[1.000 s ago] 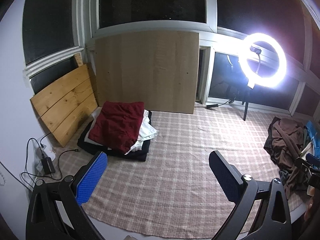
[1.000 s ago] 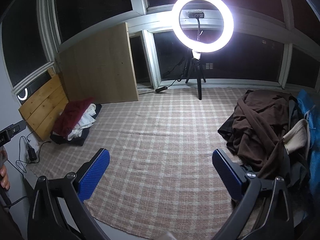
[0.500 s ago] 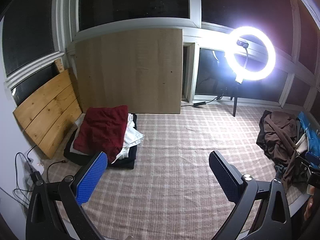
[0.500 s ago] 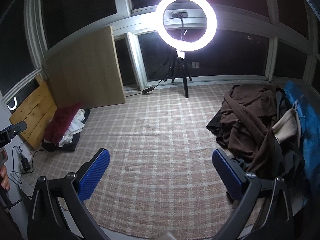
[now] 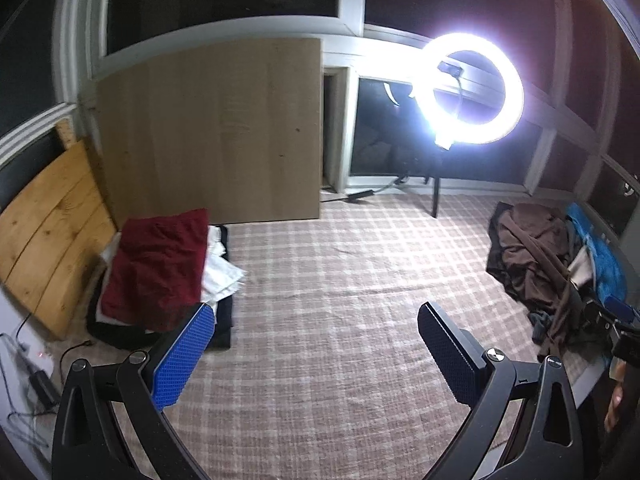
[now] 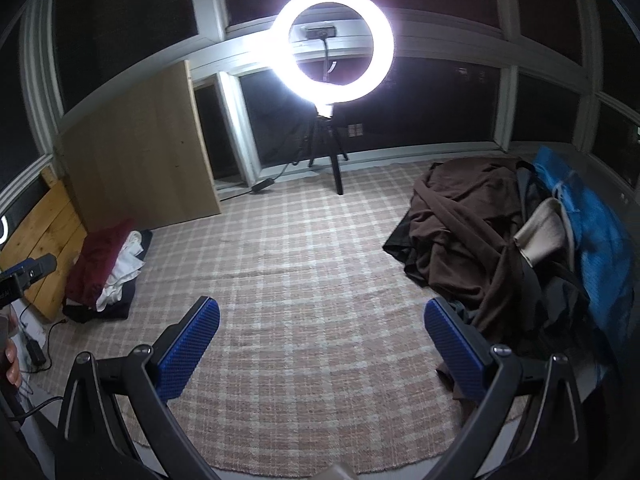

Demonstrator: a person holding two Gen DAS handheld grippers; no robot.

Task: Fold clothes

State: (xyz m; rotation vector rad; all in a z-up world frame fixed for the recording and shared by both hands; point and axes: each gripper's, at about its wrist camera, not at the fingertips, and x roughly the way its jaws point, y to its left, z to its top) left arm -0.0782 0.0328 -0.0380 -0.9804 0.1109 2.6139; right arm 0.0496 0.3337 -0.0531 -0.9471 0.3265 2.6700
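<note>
Holding both grippers spread and empty, I see my right gripper (image 6: 322, 344) just left of the brown clothes heap (image 6: 472, 236); my left gripper (image 5: 312, 352) sits right of the folded stack (image 5: 156, 268).

Right hand-held gripper (image 6: 320, 344) spread wide above plaid rug (image 6: 304, 264); brown clothes pile (image 6: 472, 232) right.

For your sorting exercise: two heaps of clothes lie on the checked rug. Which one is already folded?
The stack with the dark red garment on top, beside the wooden boards: its layers lie flat. The brown heap by the blue cloth is crumpled.
</note>
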